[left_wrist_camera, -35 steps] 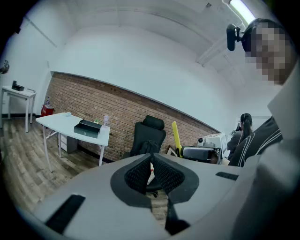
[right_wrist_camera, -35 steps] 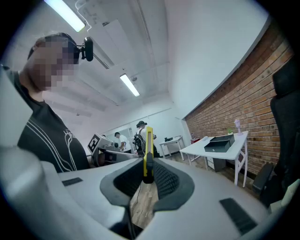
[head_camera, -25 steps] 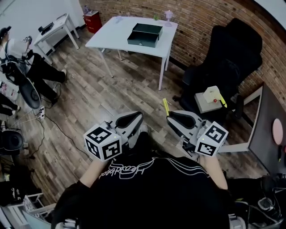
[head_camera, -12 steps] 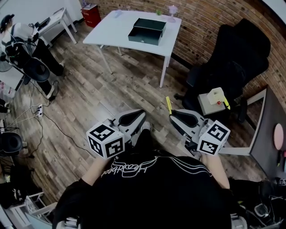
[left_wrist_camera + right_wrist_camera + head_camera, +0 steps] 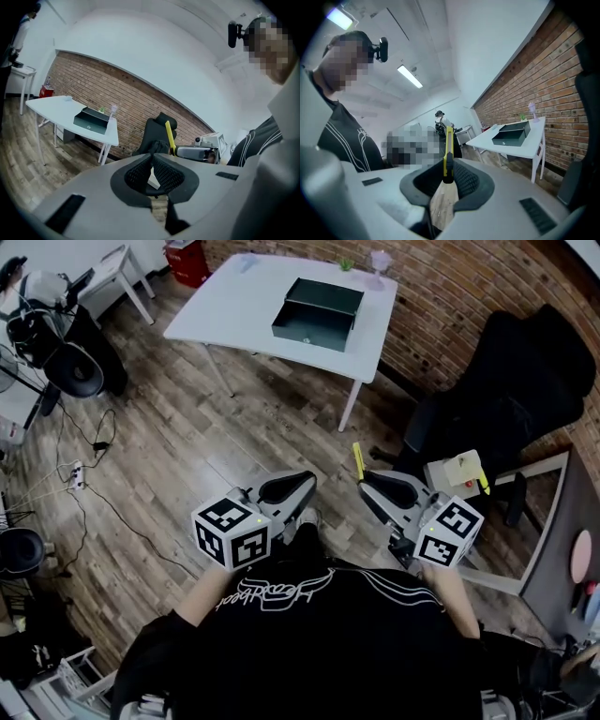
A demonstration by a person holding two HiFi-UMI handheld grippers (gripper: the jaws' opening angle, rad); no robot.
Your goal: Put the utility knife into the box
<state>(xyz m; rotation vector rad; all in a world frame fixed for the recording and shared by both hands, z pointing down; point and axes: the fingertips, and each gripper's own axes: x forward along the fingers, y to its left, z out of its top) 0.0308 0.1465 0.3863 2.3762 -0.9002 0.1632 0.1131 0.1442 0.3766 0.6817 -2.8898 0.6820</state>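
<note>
A yellow utility knife (image 5: 357, 461) (image 5: 448, 152) sticks out of my right gripper (image 5: 367, 486) (image 5: 448, 174), whose jaws are shut on its lower end. It also shows as a thin yellow bar in the left gripper view, the utility knife (image 5: 169, 137). My left gripper (image 5: 302, 486) (image 5: 152, 164) hangs beside the right one with its jaws shut on nothing. The dark green box (image 5: 318, 313) (image 5: 90, 121) (image 5: 512, 133) stands open on the white table (image 5: 232, 306) (image 5: 51, 107) (image 5: 533, 146) far ahead. Both grippers are held close to the body, well short of the table.
A black office chair (image 5: 511, 390) stands at the right, by the brick wall (image 5: 441, 287). A small beige device (image 5: 459, 470) rests on a stand beside it. Cables (image 5: 89, 470) run over the wooden floor (image 5: 202, 442) at the left, near a fan (image 5: 70, 367).
The view has drifted forward and to the left: the table and box sit a little more to the right and lower in the head view. Both grippers keep their hold and stance.
</note>
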